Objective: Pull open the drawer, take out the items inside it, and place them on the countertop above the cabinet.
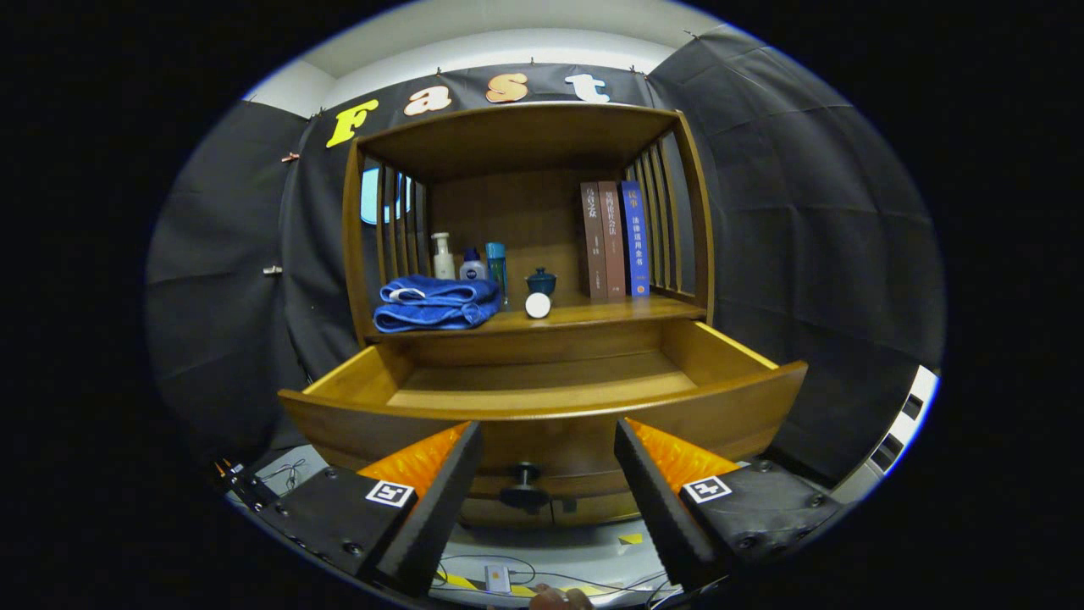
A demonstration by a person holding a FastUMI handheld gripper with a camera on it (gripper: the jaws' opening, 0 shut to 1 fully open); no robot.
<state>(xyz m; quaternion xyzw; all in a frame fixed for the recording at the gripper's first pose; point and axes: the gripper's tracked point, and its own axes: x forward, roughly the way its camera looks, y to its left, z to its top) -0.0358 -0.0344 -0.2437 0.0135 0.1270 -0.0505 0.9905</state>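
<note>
Your gripper (547, 440) has its jaws spread wide apart with nothing between them, and the dark knob (525, 476) of the drawer (542, 407) sits in the gap just beyond the tips, at about 12 o'clock from the fingers. The drawer front is just ahead of you and the drawer stands pulled out. What you can see of its floor looks bare, but the front wall hides the near strip of the bottom, so I cannot tell whether anything lies there.

Judging from that, the step in hand is checking and reaching in. Lift the gripper above the front edge and tilt it down, so the hidden strip comes into sight before you commit. Keep the jaws wide as you go over the rim and steer clear of the side walls at 10 and 2 o'clock.

Further out at 12 o'clock is the countertop (593, 315). A folded blue towel (436, 303) lies at 11 o'clock with bottles (470, 258) behind it. A small white round object (538, 305) sits at the front edge, a dark lidded pot (541, 280) just behind it, and books (614, 240) stand at 1 o'clock. The bare stretch of the countertop ahead of the books looks like the safest place to set things.
</note>
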